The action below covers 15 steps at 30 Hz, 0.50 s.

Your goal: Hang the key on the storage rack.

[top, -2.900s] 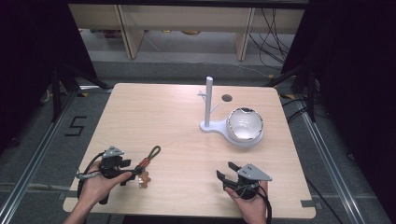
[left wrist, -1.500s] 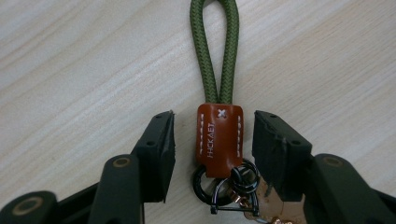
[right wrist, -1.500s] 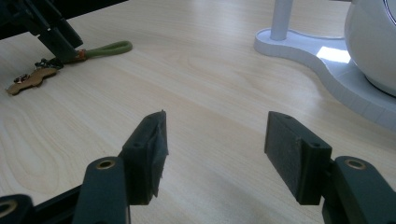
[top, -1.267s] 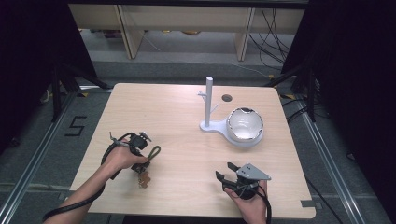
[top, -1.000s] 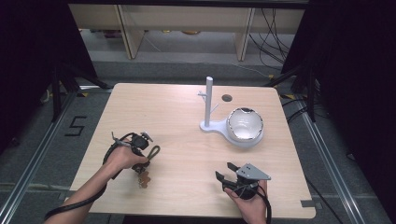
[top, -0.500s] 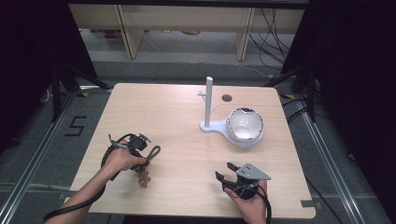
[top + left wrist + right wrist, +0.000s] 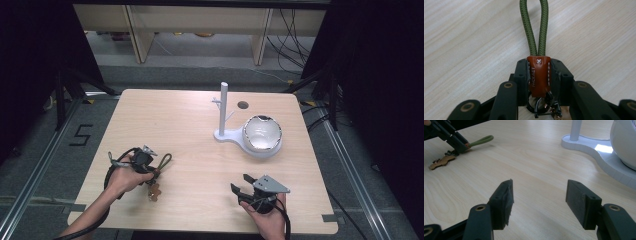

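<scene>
Brown leather formed the stitched tab (image 7: 539, 75) of a key strap (image 7: 159, 167), and the left gripper (image 7: 539, 72) had closed on that tab: its black pads pressed the leather from both sides. A second before, in the high view, the jaws were narrowing around the strap; at this moment they were found clamped, which indicated that the pick-up grip was made and the strap was ready to be lifted, in my judgement toward the white stand (image 7: 223, 112) across the table. The strap lay on the near left part of the table (image 7: 175, 115), its green braided cord loop (image 7: 536, 27) pointing away from the gripper and resting flat on the wood. Behind the tab, dark metal rings and a small copper-coloured key (image 7: 155, 191) trailed toward the person's side. The right gripper (image 7: 539, 200) rested at the near right, its jaws wide apart with nothing between them; the pads were flat, dark and slightly rough. The table was pale wood-grain laminate, smooth and matt. The stand was a slim upright post with short pegs on a flat curved base, joined to a glossy white bowl (image 7: 261, 135), well apart from the strap.
</scene>
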Each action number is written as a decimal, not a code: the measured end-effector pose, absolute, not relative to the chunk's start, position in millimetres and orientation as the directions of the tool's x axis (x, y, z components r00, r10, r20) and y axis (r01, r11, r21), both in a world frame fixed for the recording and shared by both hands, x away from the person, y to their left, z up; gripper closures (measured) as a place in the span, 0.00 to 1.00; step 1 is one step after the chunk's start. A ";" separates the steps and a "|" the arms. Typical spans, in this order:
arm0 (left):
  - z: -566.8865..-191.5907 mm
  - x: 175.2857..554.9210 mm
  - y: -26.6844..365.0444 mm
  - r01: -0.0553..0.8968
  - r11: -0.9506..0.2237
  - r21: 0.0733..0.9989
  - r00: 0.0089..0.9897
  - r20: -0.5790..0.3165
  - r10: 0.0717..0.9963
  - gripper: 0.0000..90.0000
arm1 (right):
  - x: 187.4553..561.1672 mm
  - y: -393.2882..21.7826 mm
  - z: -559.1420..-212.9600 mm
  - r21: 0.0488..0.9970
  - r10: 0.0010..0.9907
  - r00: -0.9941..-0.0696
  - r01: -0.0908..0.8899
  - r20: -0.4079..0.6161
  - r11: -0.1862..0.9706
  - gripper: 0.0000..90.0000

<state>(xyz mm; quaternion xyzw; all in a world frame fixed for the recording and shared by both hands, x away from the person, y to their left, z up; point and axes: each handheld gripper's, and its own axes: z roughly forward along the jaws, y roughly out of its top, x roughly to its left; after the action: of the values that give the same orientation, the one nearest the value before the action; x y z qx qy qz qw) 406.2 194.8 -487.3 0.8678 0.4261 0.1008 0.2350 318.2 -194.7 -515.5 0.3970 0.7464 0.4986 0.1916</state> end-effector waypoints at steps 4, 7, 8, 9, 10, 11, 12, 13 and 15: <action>-486.1 399.6 200.0 0.669 -0.488 0.561 0.610 -0.039 0.792 0.76 | 318.0 -195.0 -515.4 0.895 0.788 -0.608 0.401 0.099 0.196 0.44; -487.8 392.3 205.2 0.644 -0.446 0.621 0.598 -0.045 0.800 0.76 | 318.9 -194.2 -516.0 0.898 0.777 -0.619 0.399 0.115 0.185 0.44; -487.8 392.3 205.2 0.644 -0.446 0.621 0.598 -0.045 0.800 0.76 | 318.9 -194.2 -516.0 0.898 0.777 -0.619 0.399 0.115 0.185 0.44; -488.9 390.8 205.5 0.640 -0.428 0.638 0.589 -0.050 0.807 0.76 | 318.7 -194.2 -515.9 0.897 0.779 -0.617 0.400 0.113 0.186 0.44; -489.0 389.2 206.5 0.639 -0.425 0.642 0.587 -0.049 0.808 0.76 | 318.1 -194.7 -515.2 0.894 0.781 -0.615 0.405 0.109 0.194 0.44; -488.8 386.9 208.2 0.625 -0.433 0.650 0.597 -0.040 0.801 0.76 | 318.6 -194.7 -515.7 0.896 0.780 -0.618 0.396 0.099 0.200 0.44; -488.1 385.3 208.8 0.623 -0.428 0.655 0.595 -0.041 0.803 0.76 | 318.7 -194.8 -515.6 0.896 0.780 -0.618 0.397 0.099 0.201 0.44; -487.1 384.4 210.1 0.617 -0.432 0.658 0.599 -0.037 0.800 0.76 | 318.7 -194.7 -515.7 0.896 0.781 -0.617 0.397 0.099 0.200 0.44; -485.5 383.1 212.7 0.601 -0.439 0.667 0.608 -0.026 0.793 0.76 | 319.2 -194.9 -515.8 0.899 0.779 -0.620 0.389 0.093 0.202 0.44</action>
<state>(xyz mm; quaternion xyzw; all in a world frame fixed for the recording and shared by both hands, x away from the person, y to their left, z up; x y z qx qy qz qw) 383.1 212.7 -485.5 0.8354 0.4174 0.1474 0.3257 319.2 -194.9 -515.8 0.3892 0.7500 0.4975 0.1963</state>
